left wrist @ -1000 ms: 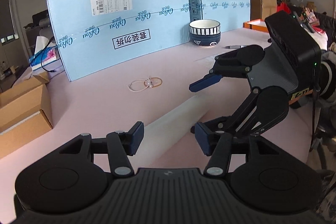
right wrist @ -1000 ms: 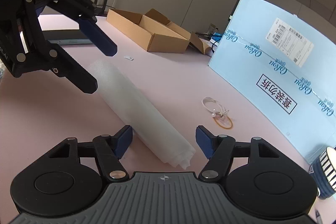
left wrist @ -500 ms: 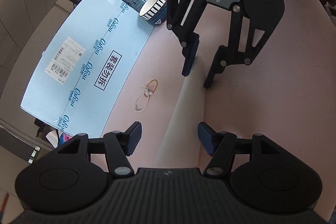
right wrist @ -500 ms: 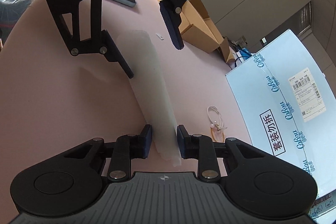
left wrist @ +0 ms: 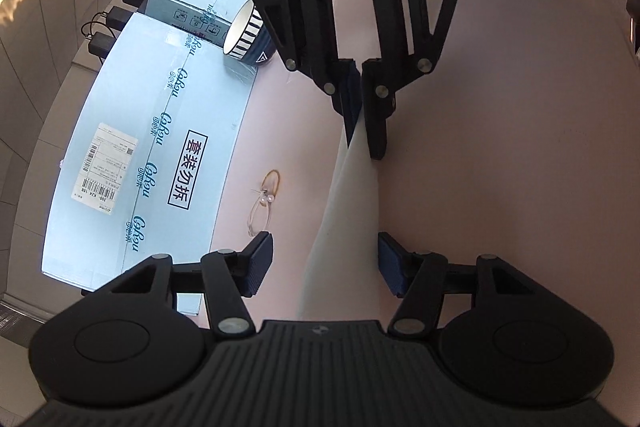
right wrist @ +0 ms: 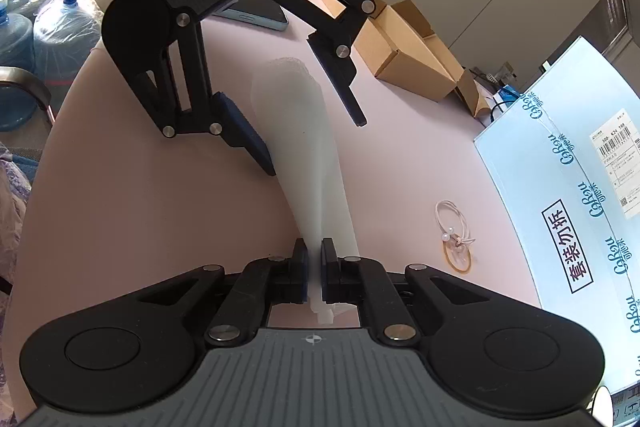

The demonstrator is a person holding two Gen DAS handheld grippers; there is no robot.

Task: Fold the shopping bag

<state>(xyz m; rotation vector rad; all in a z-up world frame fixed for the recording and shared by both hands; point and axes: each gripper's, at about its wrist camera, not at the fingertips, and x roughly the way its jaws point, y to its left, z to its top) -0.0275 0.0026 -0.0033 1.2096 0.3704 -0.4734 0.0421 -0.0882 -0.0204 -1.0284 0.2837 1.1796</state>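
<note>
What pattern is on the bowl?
The bowl: black-and-white vertical stripes over a dark base, best in the left wrist view.

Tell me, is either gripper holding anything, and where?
The right gripper pinches one end of the folded white bag. The left gripper straddles its other end, open.

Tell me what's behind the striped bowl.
Behind the striped bowl stand the light blue cartons, close against it. Whatever lies beyond those cartons on the table is hidden from both views.
</note>
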